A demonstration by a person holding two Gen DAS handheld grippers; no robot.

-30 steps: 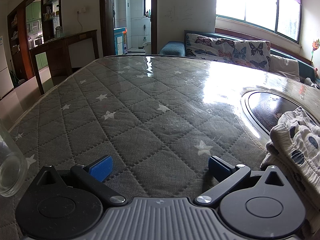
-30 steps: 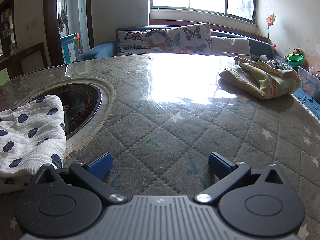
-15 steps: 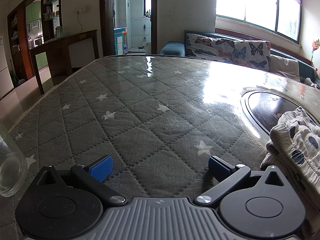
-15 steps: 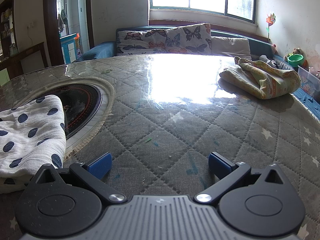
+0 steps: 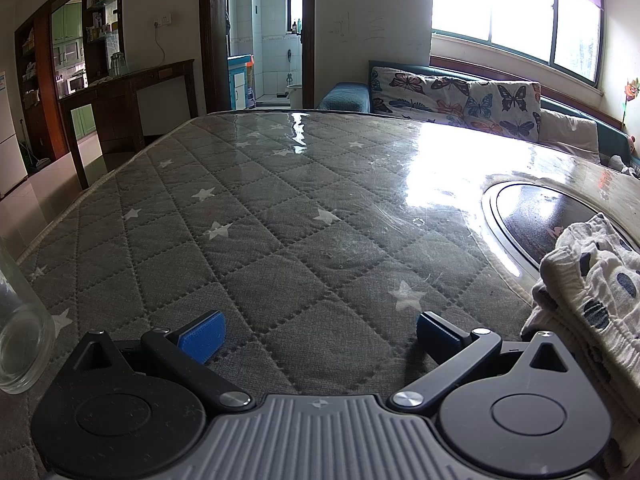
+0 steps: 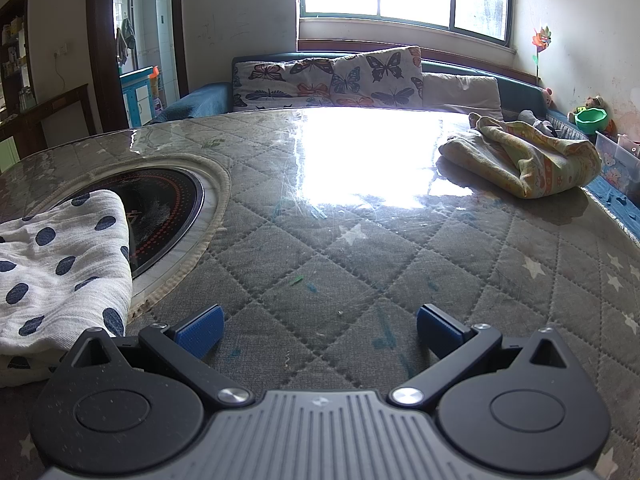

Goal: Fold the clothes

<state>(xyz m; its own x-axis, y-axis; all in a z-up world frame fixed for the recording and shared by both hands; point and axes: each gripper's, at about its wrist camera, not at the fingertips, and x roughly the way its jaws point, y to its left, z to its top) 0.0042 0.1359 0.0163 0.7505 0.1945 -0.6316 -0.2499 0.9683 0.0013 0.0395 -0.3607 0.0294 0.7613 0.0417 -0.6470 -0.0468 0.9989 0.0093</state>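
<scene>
A white garment with dark blue dots lies folded at the left of the right wrist view, partly over a round dark inset. The same dotted garment shows at the right edge of the left wrist view. My left gripper is open over bare quilted cover, with the garment just to its right. My right gripper is open too, empty, with the garment just to its left. A crumpled yellow patterned cloth rests at the far right of the table.
The table wears a grey star-quilted cover under clear plastic. A round dark inset sits in it. A glass jar stands at the left edge. A sofa with butterfly cushions runs behind the table.
</scene>
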